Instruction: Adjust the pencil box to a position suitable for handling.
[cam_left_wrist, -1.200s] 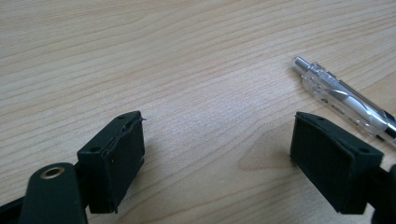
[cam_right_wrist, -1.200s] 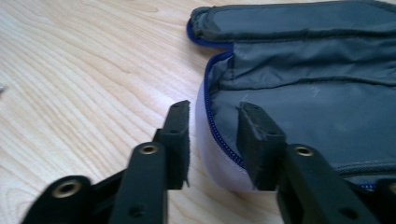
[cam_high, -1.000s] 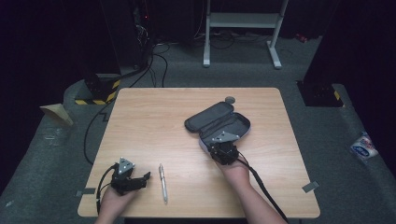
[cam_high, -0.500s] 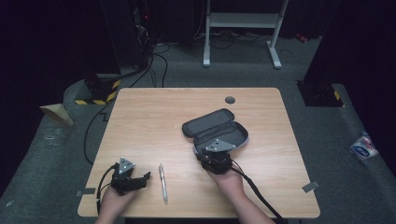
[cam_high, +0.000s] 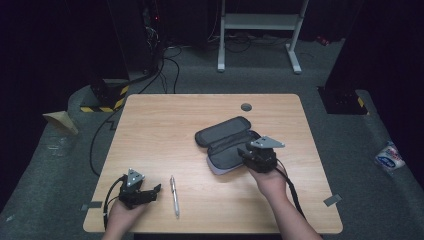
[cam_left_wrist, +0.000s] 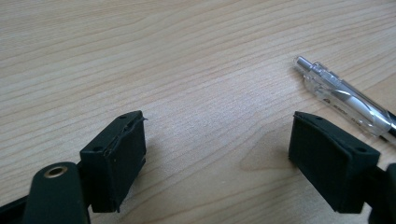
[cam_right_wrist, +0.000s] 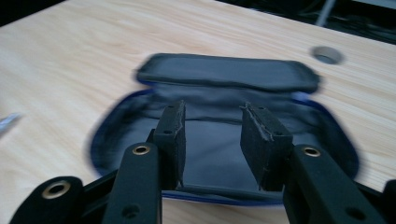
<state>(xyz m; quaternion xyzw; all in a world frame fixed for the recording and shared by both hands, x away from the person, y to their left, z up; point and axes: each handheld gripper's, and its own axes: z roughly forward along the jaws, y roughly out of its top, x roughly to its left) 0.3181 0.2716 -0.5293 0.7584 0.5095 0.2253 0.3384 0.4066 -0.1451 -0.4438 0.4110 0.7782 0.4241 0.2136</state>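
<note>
Both grippers sit near the table's front edge. Left gripper (cam_high: 152, 190) rests low on the pale wooden table (cam_high: 165, 130) with its jaws spread wide and nothing between them, just beside a clear plastic ballpoint pen (cam_high: 174, 195) lying on the wood. Right gripper (cam_right_wrist: 210, 140) hovers at the near rim of an open dark fabric zip pencil case (cam_high: 227, 145) right of centre; its jaws have just been opening and stand apart, gripping nothing.

Brightly lit table (cam_high: 165, 125), dark surroundings, motion-blurred pouch (cam_right_wrist: 224, 135).
</note>
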